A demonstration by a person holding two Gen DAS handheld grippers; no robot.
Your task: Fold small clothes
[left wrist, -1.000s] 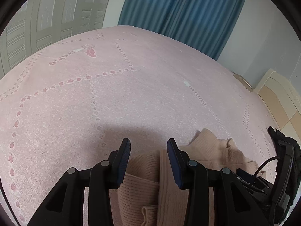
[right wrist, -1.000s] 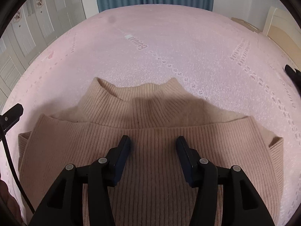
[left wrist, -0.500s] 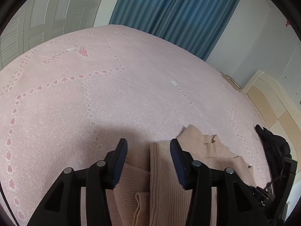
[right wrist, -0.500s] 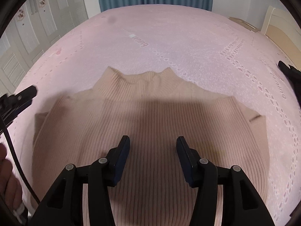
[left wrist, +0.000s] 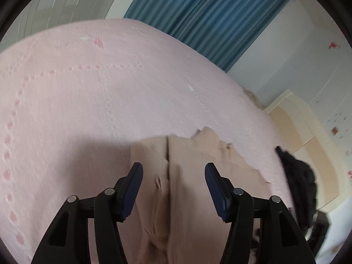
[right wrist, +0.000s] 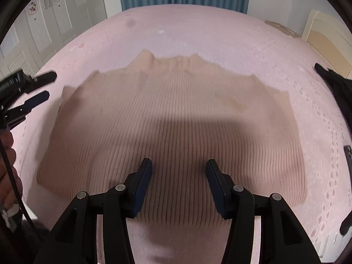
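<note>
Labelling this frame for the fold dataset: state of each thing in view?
sweater: flat on the bed, sleeves folded in, collar away from the camera.
left gripper: jaws opening, nothing gripped, over the sweater's edge.
right gripper: open, empty, above the sweater.
curtain: drawn.
black garment: heaped at the bed's edge.

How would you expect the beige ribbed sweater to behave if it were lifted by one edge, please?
The sweater will probably droop limply: its knit lies slack and creased on the bedspread. It likely stretches along the ribs. It looks fairly light and unlikely to slip from the pads.
</note>
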